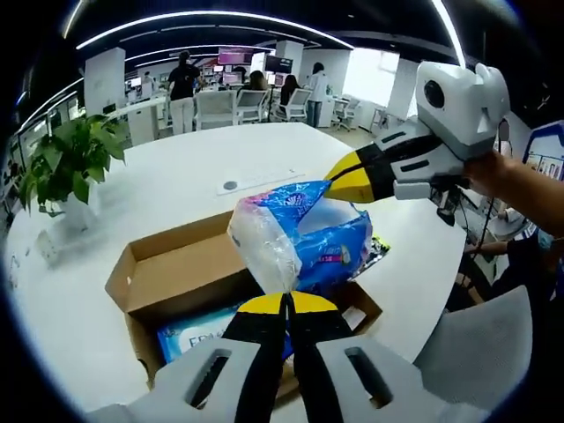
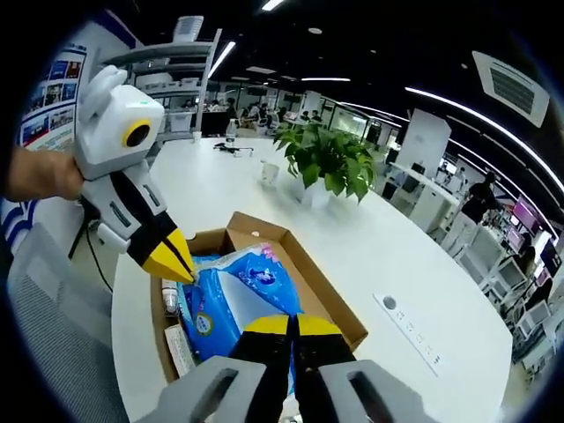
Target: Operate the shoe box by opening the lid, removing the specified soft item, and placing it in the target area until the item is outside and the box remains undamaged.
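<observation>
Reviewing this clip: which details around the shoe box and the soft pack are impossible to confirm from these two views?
- Left gripper view: the box floor under the blue-and-white soft pack is hidden by the pack and the left tool.
- Right gripper view: the pack's near end is covered by the right tool.
- The print on the second packet in the box is partly cut off.
- The box lid cannot be identified.

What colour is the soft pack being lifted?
Blue and white soft pack, clearest in the left gripper view.

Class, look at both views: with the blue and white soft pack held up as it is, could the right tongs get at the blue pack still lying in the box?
Probably not yet: the right tongs grip the lifted pack, which hangs over the box and the blue pack.
</observation>
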The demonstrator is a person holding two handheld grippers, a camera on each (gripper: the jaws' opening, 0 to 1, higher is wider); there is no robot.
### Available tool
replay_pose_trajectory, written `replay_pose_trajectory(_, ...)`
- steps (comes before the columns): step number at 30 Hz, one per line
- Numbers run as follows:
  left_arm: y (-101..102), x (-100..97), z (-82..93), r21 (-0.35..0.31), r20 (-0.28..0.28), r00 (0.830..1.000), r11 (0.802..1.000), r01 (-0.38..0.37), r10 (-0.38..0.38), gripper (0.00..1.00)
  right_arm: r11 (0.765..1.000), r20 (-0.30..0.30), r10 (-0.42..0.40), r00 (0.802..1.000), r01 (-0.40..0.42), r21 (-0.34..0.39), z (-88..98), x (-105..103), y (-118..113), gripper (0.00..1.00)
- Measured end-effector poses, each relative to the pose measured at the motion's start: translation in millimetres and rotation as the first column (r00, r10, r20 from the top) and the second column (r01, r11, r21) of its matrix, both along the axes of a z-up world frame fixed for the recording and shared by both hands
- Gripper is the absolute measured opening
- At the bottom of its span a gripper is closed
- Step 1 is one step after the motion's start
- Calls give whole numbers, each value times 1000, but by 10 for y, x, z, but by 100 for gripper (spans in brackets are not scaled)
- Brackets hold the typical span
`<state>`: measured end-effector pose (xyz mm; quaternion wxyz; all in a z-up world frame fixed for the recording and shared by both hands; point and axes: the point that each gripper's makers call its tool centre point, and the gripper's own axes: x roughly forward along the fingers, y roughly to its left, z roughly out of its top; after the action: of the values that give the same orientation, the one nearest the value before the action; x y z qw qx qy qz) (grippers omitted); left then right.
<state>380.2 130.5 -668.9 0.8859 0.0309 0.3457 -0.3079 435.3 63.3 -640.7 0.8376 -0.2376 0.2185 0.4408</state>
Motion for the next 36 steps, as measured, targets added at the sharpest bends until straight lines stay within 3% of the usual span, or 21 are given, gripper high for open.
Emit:
replay_pose_trajectory(19, -628, 5, -14, -23, -4, 996, 996, 91, -91, 0, 996, -5, -89, 996, 89, -20, -24, 7, -631, 0)
replay_pose_trajectory(36, -1091, 35, -75, -57, -11, 992, 990, 129, -129, 0, 989, -14, -139, 990, 138, -46, -70, 12, -1112, 0)
